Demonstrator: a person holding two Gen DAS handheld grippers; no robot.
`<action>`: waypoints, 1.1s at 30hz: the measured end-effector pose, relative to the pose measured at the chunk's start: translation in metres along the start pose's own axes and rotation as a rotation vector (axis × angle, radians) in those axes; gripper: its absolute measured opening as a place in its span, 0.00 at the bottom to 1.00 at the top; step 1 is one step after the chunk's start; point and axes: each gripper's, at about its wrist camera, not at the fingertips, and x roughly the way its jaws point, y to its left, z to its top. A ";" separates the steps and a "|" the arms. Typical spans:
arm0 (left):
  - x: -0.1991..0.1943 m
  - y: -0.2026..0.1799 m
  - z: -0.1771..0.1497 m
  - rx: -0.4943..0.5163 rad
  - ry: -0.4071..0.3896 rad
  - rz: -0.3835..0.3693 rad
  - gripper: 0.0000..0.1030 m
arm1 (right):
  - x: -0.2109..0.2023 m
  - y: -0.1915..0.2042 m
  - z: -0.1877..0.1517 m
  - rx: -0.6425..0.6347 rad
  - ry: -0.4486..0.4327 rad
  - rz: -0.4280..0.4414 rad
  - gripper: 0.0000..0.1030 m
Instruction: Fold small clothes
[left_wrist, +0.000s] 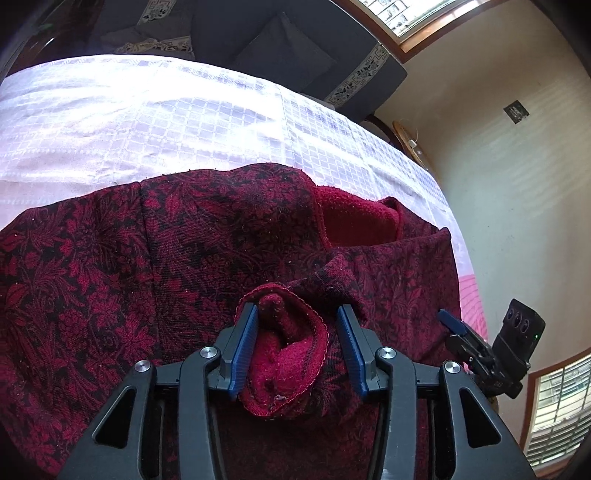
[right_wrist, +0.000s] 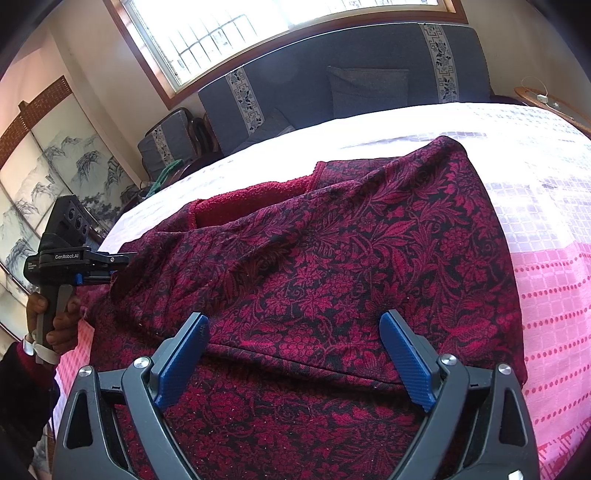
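Garment (left_wrist: 207, 254), dark red with black floral weave, spread over white-and-pink checked bedcover (left_wrist: 184, 122); plain red fleecy lining showing at neck opening (left_wrist: 354, 221)

Left gripper (left_wrist: 295, 343) low over near part of garment, blue pads (left_wrist: 243, 350) set apart, a bunched cuff-like fold (left_wrist: 288, 354) of the lining lying between them; left pad touching the bunch, right pad standing clear of it, so not clamped

Right gripper (right_wrist: 295, 354) above patterned cloth, fingers splayed wide, nothing between the pads (right_wrist: 406, 358), a hem line (right_wrist: 295, 350) crossing the gap

Edges: far garment edge (left_wrist: 221, 171) well short of far bed edge, broad band of bare cover beyond it. In right view, right-hand garment edge (right_wrist: 495, 229) leaves open pink cover (right_wrist: 554, 295) alongside. Grey sofa (right_wrist: 332, 74) with cushion close behind the bed, window (right_wrist: 258, 22) above it

Left view only: the bunched fold, right gripper (left_wrist: 454, 325) seen side-on at garment's right edge, a second window (left_wrist: 554, 406) low right

Right view only: left gripper (right_wrist: 110, 266) side-on at garment's left edge, cloth hiding its tips, hand (right_wrist: 55, 321) wrapped round its handle, painted landscape screen (right_wrist: 55, 177) behind, small round table (right_wrist: 546, 99) at far right
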 end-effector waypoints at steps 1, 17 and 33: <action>-0.001 -0.002 -0.002 0.013 -0.013 0.035 0.29 | 0.000 0.000 0.000 0.000 0.000 0.001 0.89; -0.070 0.073 -0.037 -0.308 -0.352 0.022 0.03 | 0.005 0.006 0.000 -0.023 0.008 -0.018 0.92; -0.233 0.190 -0.169 -0.601 -0.528 0.184 0.35 | 0.006 0.008 -0.001 -0.040 0.013 -0.032 0.94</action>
